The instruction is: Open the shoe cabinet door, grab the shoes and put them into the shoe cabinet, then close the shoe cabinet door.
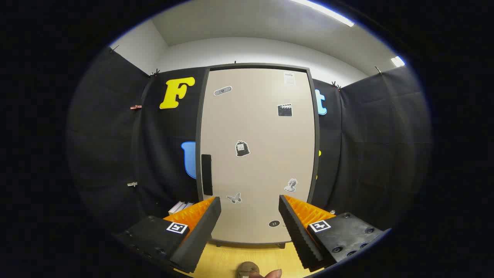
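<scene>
No readable writing anywhere, stickers (242, 148) on the door too small to make out. Shoe cabinet (256, 154) dead ahead, past the fingers, standing on the wooden floor (231, 258). Beige door (262, 131) closed, dark frame, black handle (207, 174) on the left edge. Gripper (250, 226) spread wide, holding nothing.

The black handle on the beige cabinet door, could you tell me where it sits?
The black vertical handle sits near the left edge of the shut beige cabinet door, beyond the open gripper, above its left finger.
</scene>
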The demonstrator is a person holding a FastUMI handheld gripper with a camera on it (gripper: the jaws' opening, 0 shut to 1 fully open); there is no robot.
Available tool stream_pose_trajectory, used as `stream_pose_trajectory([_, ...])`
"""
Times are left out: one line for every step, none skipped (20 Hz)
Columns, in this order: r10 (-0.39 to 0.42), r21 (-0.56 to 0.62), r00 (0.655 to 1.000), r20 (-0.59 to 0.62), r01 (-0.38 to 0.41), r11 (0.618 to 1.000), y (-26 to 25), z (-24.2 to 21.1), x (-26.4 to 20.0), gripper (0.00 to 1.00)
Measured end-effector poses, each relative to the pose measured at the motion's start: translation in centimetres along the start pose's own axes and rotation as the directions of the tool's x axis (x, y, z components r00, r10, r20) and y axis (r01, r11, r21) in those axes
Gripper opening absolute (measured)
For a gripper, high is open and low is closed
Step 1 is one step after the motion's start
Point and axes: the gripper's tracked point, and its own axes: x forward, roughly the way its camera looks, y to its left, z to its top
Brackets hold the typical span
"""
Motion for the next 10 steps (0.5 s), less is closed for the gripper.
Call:
stream_pose_trajectory([0.000, -0.005, 1.000, 0.004, 0.000, 1.000, 0.06, 0.10, -0.19, 0.98])
stream_pose_trajectory([0.001, 0.000, 1.000, 0.008, -0.001, 1.000, 0.06, 0.24, -0.27, 0.98])
stream_pose_trajectory([0.003, 0.009, 1.000, 0.011, -0.003, 1.000, 0.06, 0.31, -0.22, 0.98])
stream_pose_trajectory([0.003, 0.018, 1.000, 0.015, -0.003, 1.000, -0.06, 0.39, -0.20, 0.98])
stream_pose_trajectory([0.000, 0.023, 1.000, 0.020, -0.001, 1.000, -0.28, 0.55, -0.16, 0.98])
stream_pose_trajectory([-0.002, 0.022, 1.000, 0.026, 0.002, 1.000, -0.47, 0.73, -0.13, 0.98])
stream_pose_trajectory([-0.006, 0.018, 1.000, 0.031, 0.005, 1.000, -0.57, 0.80, -0.24, 0.98])
stream_pose_trajectory([-0.008, 0.016, 0.999, 0.031, 0.008, 1.000, -0.68, 0.77, -0.26, 0.98])
stream_pose_trajectory([-0.010, 0.017, 0.999, 0.032, 0.010, 1.000, -0.70, 0.79, -0.20, 0.98])
stream_pose_trajectory([-0.014, 0.020, 0.999, 0.030, 0.013, 1.000, -0.73, 0.79, -0.20, 0.98])
